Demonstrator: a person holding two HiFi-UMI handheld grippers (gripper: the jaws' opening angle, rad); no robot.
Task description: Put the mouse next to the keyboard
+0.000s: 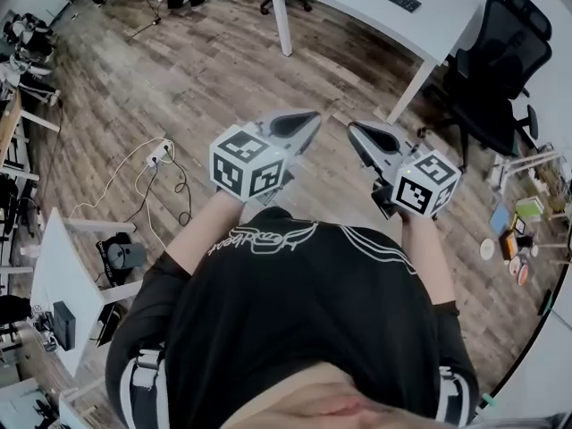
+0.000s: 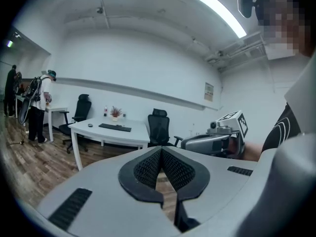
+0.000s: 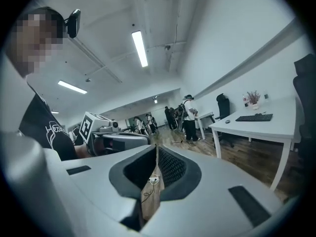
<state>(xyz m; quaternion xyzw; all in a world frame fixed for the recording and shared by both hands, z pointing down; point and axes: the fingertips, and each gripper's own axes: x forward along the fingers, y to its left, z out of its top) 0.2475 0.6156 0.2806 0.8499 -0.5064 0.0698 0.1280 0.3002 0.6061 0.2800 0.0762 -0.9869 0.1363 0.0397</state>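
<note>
Right gripper (image 1: pixel 354 129) closed, well short of desk (image 1: pixel 436 23)

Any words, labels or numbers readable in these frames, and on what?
No text here can be read.
Shirt: script print, not legible.
Wall notice: too small to read.
Marker cubes: square patterns only, no words.

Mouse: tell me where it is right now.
In the left gripper view the mouse lies on the white desk across the room, just left of the black keyboard, with a gap between them.
</note>
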